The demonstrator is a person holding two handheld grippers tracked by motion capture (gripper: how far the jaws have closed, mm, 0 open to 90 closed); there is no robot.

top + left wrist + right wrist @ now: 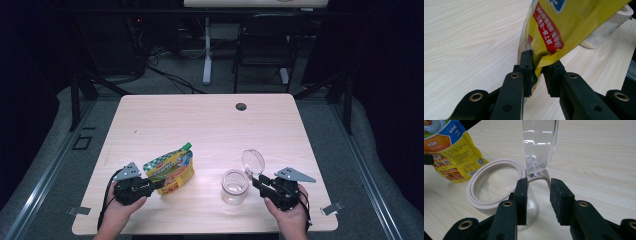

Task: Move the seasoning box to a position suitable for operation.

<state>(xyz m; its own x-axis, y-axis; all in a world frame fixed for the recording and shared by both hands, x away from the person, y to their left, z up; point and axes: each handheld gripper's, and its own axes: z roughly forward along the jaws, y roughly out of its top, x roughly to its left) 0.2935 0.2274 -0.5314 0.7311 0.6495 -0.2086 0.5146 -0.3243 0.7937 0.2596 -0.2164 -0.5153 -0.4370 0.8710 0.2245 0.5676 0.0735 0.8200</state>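
A: What is the left gripper doing?

B: Its jaws pinch the bottom corner of a yellow snack pouch, standing it up on the wooden table, green spout at the top, likely ready for pouring.

A: And the right gripper?

B: Jaws parted, straddling the hinge of a clear jar. The jar's lid is flipped up, mouth exposed, near the pouch.

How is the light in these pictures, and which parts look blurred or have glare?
High view: table lit, surroundings dark, overall soft. Left gripper view: yellow pouch is close and slightly blurred. Right gripper view: white reflections on the clear lid, and the jar rim is sharp.
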